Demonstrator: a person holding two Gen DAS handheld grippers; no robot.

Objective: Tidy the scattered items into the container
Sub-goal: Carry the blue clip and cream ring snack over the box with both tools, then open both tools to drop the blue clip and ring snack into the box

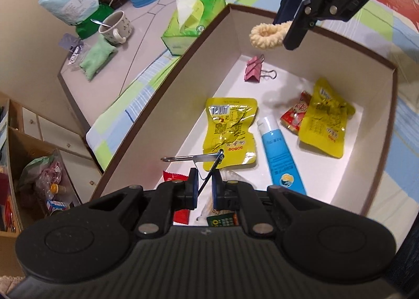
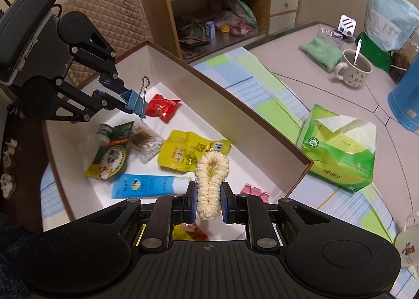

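**Both jaws loaded above the box**

Left gripper (image 1: pixel 203 187): jaws clamped on a blue binder clip (image 2: pixel 135 102), its wire handles projecting. Right gripper (image 2: pixel 208 199): jaws pressed together on a cream scrunchie (image 2: pixel 210 177), held over the box (image 1: pixel 167 105) interior. On the box floor: pink binder clip (image 1: pixel 254 68) at 12 o'clock, yellow packets (image 1: pixel 230 131) and blue tube (image 1: pixel 281 152) centrally. Green tissue pack (image 1: pixel 192 24) sits on the counter (image 1: pixel 146 24), just outside the box wall

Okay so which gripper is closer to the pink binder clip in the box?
Right. The right gripper, holding the cream scrunchie, hangs just above the pink binder clip; the left gripper is over the box's opposite end.
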